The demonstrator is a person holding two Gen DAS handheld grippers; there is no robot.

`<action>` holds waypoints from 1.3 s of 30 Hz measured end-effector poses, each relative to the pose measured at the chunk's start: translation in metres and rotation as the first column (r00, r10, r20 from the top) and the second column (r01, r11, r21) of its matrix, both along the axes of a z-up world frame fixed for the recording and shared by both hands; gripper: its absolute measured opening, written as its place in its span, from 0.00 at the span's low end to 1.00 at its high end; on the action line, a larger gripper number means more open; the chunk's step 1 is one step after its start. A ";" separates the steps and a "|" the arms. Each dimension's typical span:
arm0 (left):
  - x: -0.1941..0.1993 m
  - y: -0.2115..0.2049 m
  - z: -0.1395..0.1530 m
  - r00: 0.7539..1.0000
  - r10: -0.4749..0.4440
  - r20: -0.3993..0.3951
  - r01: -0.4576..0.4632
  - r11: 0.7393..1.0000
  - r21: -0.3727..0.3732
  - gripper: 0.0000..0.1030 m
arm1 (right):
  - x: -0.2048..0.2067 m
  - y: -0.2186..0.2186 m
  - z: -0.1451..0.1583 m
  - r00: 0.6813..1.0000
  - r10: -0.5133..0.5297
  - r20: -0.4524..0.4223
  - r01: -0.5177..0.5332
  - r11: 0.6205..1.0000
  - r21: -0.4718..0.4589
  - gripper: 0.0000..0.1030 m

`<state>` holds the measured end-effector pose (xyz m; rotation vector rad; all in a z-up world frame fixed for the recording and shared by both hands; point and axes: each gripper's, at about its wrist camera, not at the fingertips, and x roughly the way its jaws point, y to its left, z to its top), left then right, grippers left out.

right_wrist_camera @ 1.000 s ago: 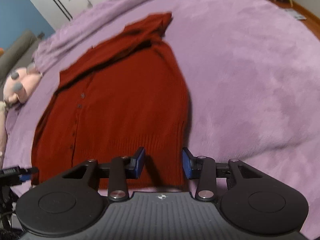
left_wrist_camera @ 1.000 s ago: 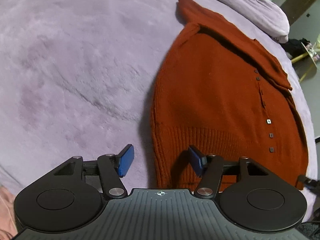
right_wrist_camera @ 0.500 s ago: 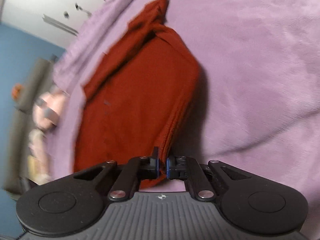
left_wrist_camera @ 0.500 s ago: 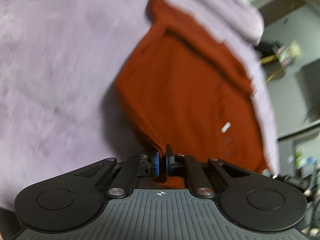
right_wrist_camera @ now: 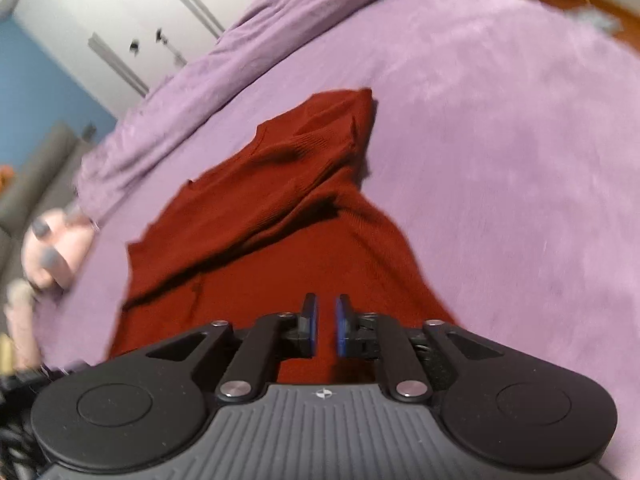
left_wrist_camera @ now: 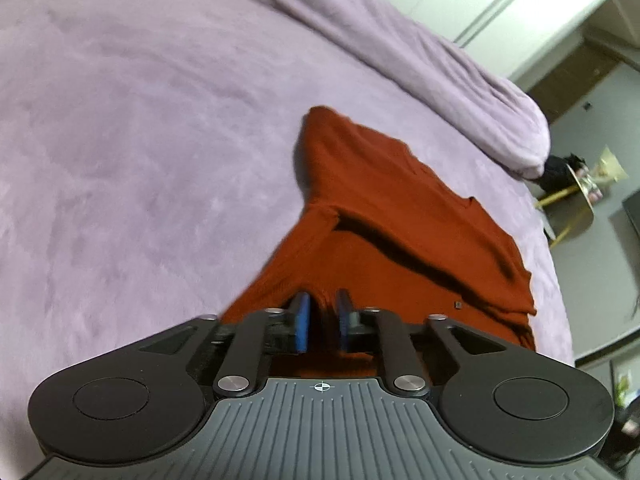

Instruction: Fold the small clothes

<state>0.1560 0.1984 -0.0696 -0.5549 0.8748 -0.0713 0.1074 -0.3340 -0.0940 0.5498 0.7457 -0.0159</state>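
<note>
Lying on a purple plush bedspread, one rust-red knitted cardigan, partly folded: in the left wrist view its near hem edge is bunched up between the blue pads of the left gripper. The jaws are opening, a narrow gap showing on either side of the dark fold of knit that stands between them; whether the pads press it cannot be told. Far of the gripper the cardigan runs away to the right, a folded-over layer casting a dark crease across it, one small dark button near the right edge. A heaped purple duvet lies along the far side; white wardrobe doors beyond; a yellow-legged stool far right, off the bed.

Right wrist view: the right gripper hangs over the near middle of the cardigan, jaws opening, pads slightly apart. Red cloth shows in the gap, but whether it is pinched or merely lies beneath cannot be told. The garment's far part is doubled over itself, its far end reaching toward the duvet. Bedspread bare to the right. A pink soft toy sits at the left edge, blurred; a blue wall and white wardrobe stand beyond
</note>
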 end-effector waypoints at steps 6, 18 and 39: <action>0.005 0.001 0.000 0.992 -0.118 0.042 0.113 0.988 0.101 0.34 | 0.001 0.013 0.006 0.984 0.175 0.028 -0.164 0.959 -0.232 0.52; 0.028 -0.040 -0.021 0.956 -0.290 -0.037 0.287 0.911 0.296 0.47 | 0.010 0.024 -0.015 0.964 0.253 -0.085 -0.266 0.902 -0.341 0.49; 0.024 -0.049 -0.012 0.926 -0.369 -0.079 0.375 0.874 0.310 0.07 | 0.003 0.039 0.004 0.959 0.283 0.011 -0.255 0.880 -0.401 0.06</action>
